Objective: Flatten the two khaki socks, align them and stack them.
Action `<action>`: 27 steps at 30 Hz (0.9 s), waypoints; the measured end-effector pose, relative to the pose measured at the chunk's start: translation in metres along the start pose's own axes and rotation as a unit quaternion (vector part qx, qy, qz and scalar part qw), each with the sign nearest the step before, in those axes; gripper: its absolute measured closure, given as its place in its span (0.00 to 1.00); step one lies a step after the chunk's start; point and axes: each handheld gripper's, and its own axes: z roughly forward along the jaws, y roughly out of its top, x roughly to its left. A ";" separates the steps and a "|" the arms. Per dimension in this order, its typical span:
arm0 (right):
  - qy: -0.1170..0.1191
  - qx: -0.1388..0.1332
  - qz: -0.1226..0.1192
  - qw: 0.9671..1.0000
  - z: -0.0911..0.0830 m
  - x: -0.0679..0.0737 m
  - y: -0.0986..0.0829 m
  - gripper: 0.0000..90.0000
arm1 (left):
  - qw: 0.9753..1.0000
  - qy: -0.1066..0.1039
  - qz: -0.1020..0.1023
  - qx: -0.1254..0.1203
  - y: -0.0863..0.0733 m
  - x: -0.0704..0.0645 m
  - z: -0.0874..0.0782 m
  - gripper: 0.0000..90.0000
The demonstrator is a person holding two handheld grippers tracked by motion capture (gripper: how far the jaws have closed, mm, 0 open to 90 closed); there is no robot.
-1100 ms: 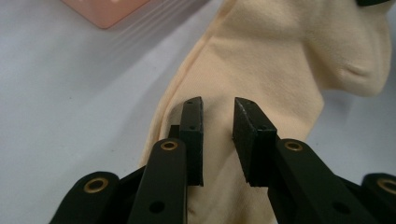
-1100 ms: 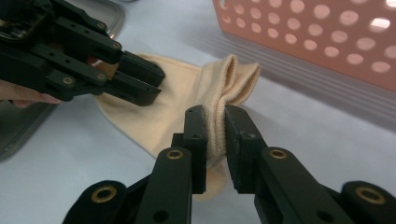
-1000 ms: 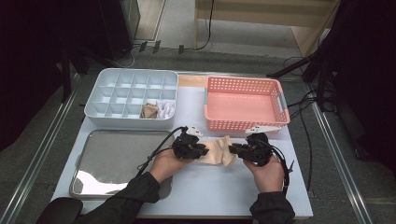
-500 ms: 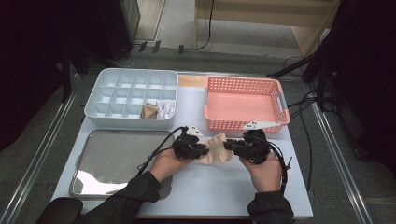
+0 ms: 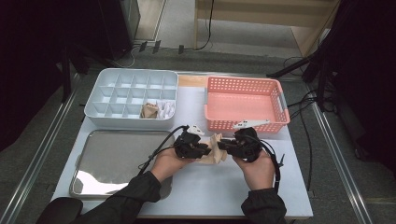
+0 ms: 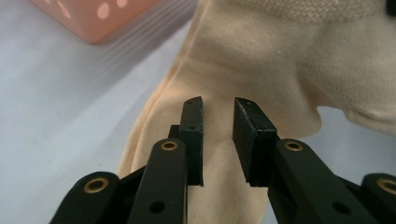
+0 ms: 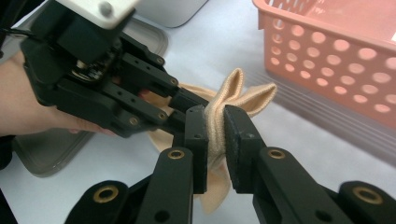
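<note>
A cream sock (image 5: 214, 150) lies crumpled on the white table between my two grippers. My right gripper (image 5: 228, 143) is shut on a raised fold of the sock (image 7: 238, 88), with the fabric squeezed between its jaws (image 7: 214, 112). My left gripper (image 5: 205, 148) points at the sock from the left. In the left gripper view its jaws (image 6: 218, 105) stand slightly apart over the sock (image 6: 280, 60), and nothing is pinched between them. The right gripper view shows the left gripper (image 7: 184, 105) close beside my right jaws, touching the sock's far side.
A pink perforated basket (image 5: 279, 100) stands just behind the grippers at right. A white divided tray (image 5: 107, 95) at back left holds a tan cloth (image 5: 149, 110) and a white cloth (image 5: 166, 109). A metal tray (image 5: 112, 163) lies at front left.
My right gripper has moved left toward the left gripper. The sock, spread flatter before, is now bunched up between the two grippers.
</note>
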 end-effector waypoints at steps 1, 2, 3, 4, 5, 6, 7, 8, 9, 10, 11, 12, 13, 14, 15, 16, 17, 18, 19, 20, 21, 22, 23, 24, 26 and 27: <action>0.002 0.001 0.000 1.000 0.001 0.001 0.000 0.91 | 1.000 -0.001 -0.002 0.004 -0.001 0.001 0.001 0.82; 0.002 0.002 -0.001 1.000 0.003 0.002 0.001 0.91 | 1.000 -0.002 -0.006 0.004 -0.001 0.003 0.001 0.82; 0.002 0.004 0.000 1.000 0.004 0.003 0.001 0.91 | 1.000 -0.001 -0.010 0.005 -0.001 0.004 -0.001 0.82; 0.001 0.006 -0.003 1.000 0.005 0.003 0.001 0.91 | 1.000 -0.001 -0.011 0.001 0.000 0.006 -0.004 0.82; 0.002 0.007 -0.003 1.000 0.006 0.003 0.001 0.91 | 1.000 -0.002 -0.010 -0.002 0.001 0.007 -0.007 0.82; 0.001 0.008 -0.003 1.000 0.007 0.003 0.001 0.91 | 1.000 -0.002 -0.012 -0.006 0.001 0.007 -0.009 0.82; 0.001 0.008 -0.004 1.000 0.007 0.003 0.001 0.91 | 1.000 0.000 -0.009 -0.008 0.002 0.008 -0.013 0.82; 0.002 0.010 -0.003 1.000 0.008 0.004 0.002 0.91 | 1.000 0.002 -0.008 -0.009 0.002 0.008 -0.016 0.82; 0.003 0.010 -0.003 1.000 0.009 0.004 0.002 0.91 | 1.000 0.003 -0.006 -0.010 0.002 0.009 -0.019 0.82; 0.004 0.009 -0.005 1.000 0.009 0.005 0.003 0.91 | 1.000 0.005 -0.003 -0.009 0.001 0.010 -0.022 0.81; 0.005 0.009 -0.004 1.000 0.010 0.006 0.003 0.91 | 1.000 0.006 -0.003 -0.011 0.001 0.011 -0.024 0.81; 0.005 0.010 -0.005 1.000 0.011 0.007 0.003 0.91 | 1.000 0.007 -0.006 -0.014 0.001 0.012 -0.028 0.81; 0.006 0.011 -0.007 1.000 0.012 0.007 0.004 0.91 | 1.000 0.007 -0.005 -0.013 0.000 0.013 -0.031 0.81; 0.007 0.013 -0.006 1.000 0.014 0.008 0.004 0.91 | 1.000 0.010 -0.005 -0.015 0.000 0.014 -0.034 0.80; 0.007 0.013 -0.006 1.000 0.015 0.009 0.004 0.91 | 1.000 0.011 -0.002 -0.018 -0.001 0.015 -0.037 0.80; 0.009 0.013 -0.008 1.000 0.016 0.010 0.005 0.91 | 1.000 0.012 -0.004 -0.020 -0.002 0.015 -0.040 0.80; 0.010 0.014 -0.008 1.000 0.017 0.011 0.005 0.91 | 1.000 0.015 -0.003 -0.020 -0.003 0.017 -0.043 0.80; 0.010 0.014 -0.010 1.000 0.018 0.011 0.006 0.91 | 1.000 0.018 -0.005 -0.023 -0.005 0.019 -0.046 0.79; 0.011 0.015 -0.010 1.000 0.019 0.012 0.006 0.91 | 0.999 0.021 -0.007 -0.025 -0.006 0.020 -0.050 0.79; 0.011 0.016 -0.011 1.000 0.020 0.012 0.006 0.91 | 0.999 0.026 -0.011 -0.030 -0.008 0.021 -0.053 0.79; 0.011 0.017 -0.011 1.000 0.021 0.013 0.006 0.91 | 0.999 0.027 -0.011 -0.033 -0.009 0.023 -0.057 0.79; 0.013 0.018 -0.013 1.000 0.023 0.013 0.006 0.91 | 0.999 0.032 -0.013 -0.036 -0.011 0.024 -0.060 0.79; 0.014 0.019 -0.013 1.000 0.024 0.013 0.006 0.91 | 0.999 0.033 -0.016 -0.040 -0.012 0.026 -0.063 0.79; 0.015 0.021 -0.015 1.000 0.026 0.013 0.006 0.91 | 0.998 0.034 -0.016 -0.040 -0.013 0.027 -0.066 0.79; 0.017 0.023 -0.013 1.000 0.029 0.013 0.006 0.90 | 0.998 0.037 -0.019 -0.044 -0.016 0.029 -0.071 0.78; 0.017 0.023 -0.015 0.999 0.030 0.013 0.006 0.90 | 0.998 0.039 -0.021 -0.046 -0.018 0.029 -0.073 0.78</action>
